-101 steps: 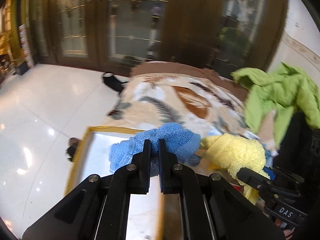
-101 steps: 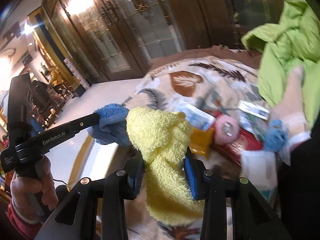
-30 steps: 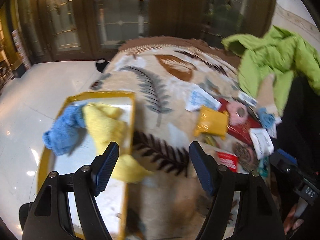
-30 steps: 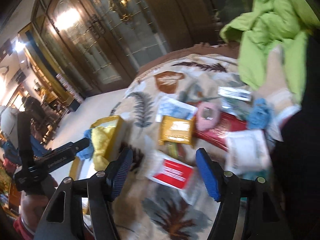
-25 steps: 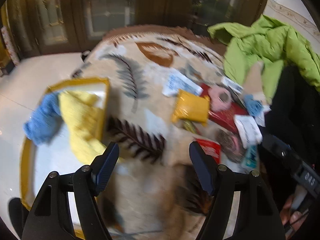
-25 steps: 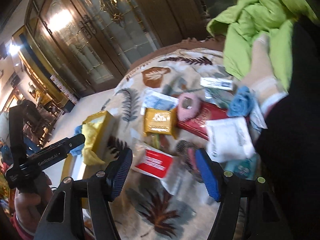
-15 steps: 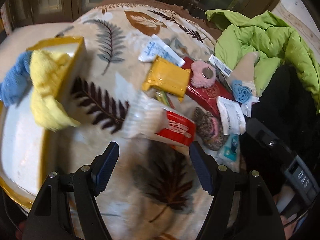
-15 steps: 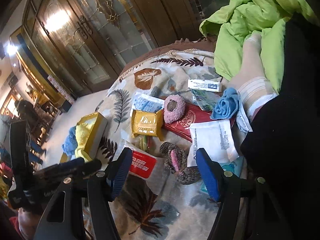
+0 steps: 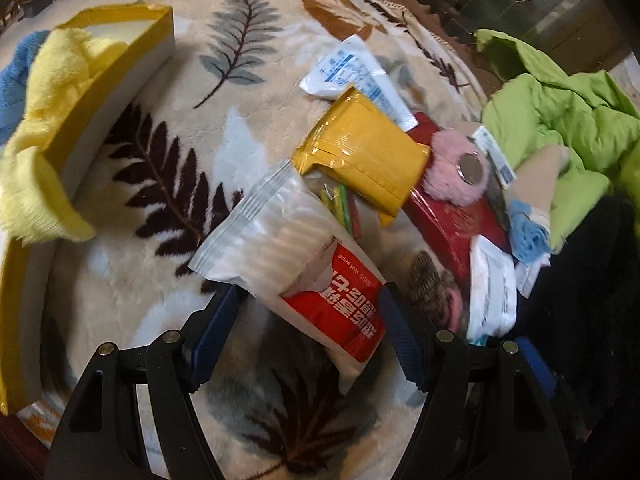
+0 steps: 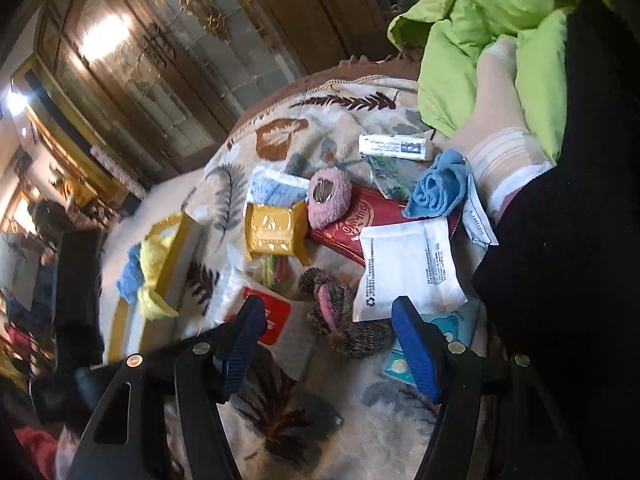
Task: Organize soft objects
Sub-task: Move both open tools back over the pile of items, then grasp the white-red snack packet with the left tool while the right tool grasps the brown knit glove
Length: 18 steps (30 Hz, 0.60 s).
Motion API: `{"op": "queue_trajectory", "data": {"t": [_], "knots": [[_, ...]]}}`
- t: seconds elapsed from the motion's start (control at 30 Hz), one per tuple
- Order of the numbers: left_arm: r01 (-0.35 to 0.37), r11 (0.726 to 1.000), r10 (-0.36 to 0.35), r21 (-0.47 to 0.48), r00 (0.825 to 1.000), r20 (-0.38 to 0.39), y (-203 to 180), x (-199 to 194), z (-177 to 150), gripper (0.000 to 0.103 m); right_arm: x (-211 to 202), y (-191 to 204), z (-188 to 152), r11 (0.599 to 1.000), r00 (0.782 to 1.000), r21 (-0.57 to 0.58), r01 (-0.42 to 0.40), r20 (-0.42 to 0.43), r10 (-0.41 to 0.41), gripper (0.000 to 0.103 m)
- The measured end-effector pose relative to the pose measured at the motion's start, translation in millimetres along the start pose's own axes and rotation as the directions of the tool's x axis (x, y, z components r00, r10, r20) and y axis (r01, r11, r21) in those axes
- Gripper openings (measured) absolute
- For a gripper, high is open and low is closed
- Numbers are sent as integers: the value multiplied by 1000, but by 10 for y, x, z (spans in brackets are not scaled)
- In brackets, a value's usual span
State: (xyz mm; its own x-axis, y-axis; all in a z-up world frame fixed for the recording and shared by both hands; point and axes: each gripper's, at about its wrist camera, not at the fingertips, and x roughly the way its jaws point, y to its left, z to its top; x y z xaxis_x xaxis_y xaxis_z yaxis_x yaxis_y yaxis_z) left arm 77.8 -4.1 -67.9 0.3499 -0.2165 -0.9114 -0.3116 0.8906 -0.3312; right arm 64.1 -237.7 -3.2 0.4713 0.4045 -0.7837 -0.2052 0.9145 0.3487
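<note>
My left gripper [image 9: 308,312] is open, low over the blanket, with the lower end of a red-and-white wet-wipe packet [image 9: 288,256] lying between its fingers; the pads do not press it. A yellow towel [image 9: 52,92] hangs over the rim of the yellow-edged box [image 9: 132,44], with a blue towel [image 9: 12,80] behind it. My right gripper [image 10: 326,320] is open above a brown furry toy [image 10: 344,316] with a pink patch. A pink fluffy pad [image 10: 330,198] and a rolled blue cloth [image 10: 438,188] lie further back on a red box [image 10: 360,224].
Packets crowd the leaf-patterned blanket [image 9: 240,88]: a yellow pouch [image 9: 360,152], a white sachet [image 10: 408,264] and a blue-and-white one [image 9: 352,72]. A green jacket [image 10: 480,20] is heaped at the back right, with dark clothing [image 10: 580,240] on the right.
Both towels, gripped in the oldest frames, now lie at the box. My left gripper swung right from the box and sank over the wipe packet; the right one dipped toward the furry toy.
</note>
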Motion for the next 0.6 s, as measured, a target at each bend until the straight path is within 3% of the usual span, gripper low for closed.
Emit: {"op": "queue_trajectory", "data": {"t": [0.1,0.33,0.47,0.6], "knots": [[-1,1000,1,2,1000,13,4,25,54,75,61,74,-30,994,998,-99,56,-27,-58,68],[22,999,-22,-32,1000,7,159,62,134,81,260,251,-48,972,994,-226,59,-72,-77,67],[16,999,-16,-34,1000,10,126,73,139,82,354,453,32,934,992,-354,49,-88,-86,66],[1,1000,0,-30,1000,13,81,119,136,86,694,577,60,879,974,-476,21,-189,-126,60]]}}
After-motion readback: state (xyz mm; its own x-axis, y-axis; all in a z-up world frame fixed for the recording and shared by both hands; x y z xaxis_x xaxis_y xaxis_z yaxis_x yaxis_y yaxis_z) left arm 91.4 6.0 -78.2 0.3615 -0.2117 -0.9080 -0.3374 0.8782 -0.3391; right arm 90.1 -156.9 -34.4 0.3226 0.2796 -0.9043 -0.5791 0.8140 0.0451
